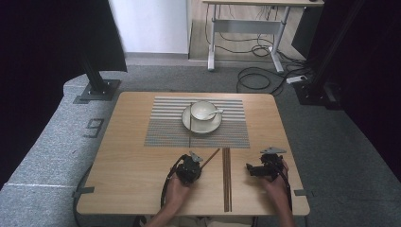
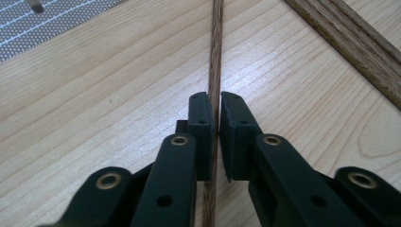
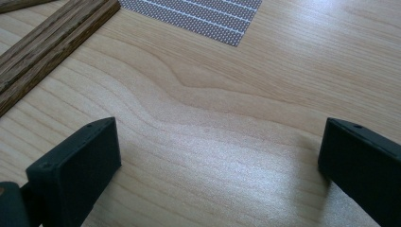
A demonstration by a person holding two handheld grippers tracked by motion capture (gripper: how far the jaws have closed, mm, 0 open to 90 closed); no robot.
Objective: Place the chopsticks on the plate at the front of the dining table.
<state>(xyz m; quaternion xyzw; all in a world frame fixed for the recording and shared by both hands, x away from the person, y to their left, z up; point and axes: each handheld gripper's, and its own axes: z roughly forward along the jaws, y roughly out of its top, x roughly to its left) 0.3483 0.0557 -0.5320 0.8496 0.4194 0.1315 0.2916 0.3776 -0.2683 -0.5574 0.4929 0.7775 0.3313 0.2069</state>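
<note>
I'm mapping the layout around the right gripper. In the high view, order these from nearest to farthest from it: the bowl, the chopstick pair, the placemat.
1. Chopstick pair: just to the left of the right gripper, lying lengthwise on the table.
2. Placemat: ahead and to the left, its near corner closest.
3. Bowl: farthest, on its saucer mid-placemat.

- A square light wooden table (image 1: 127,175) with rounded corners stands on grey carpet
- A grey woven rectangular placemat with pale stripes (image 1: 165,130) lies flat at the far middle of the table
- A dark brown wooden strip (image 1: 226,182), long and narrow, lies on the bare wood near the placemat's near edge, running toward the near edge of the table
- A thin brown wooden stick (image 1: 211,157) lies slanted just left of the strip's far end
</note>
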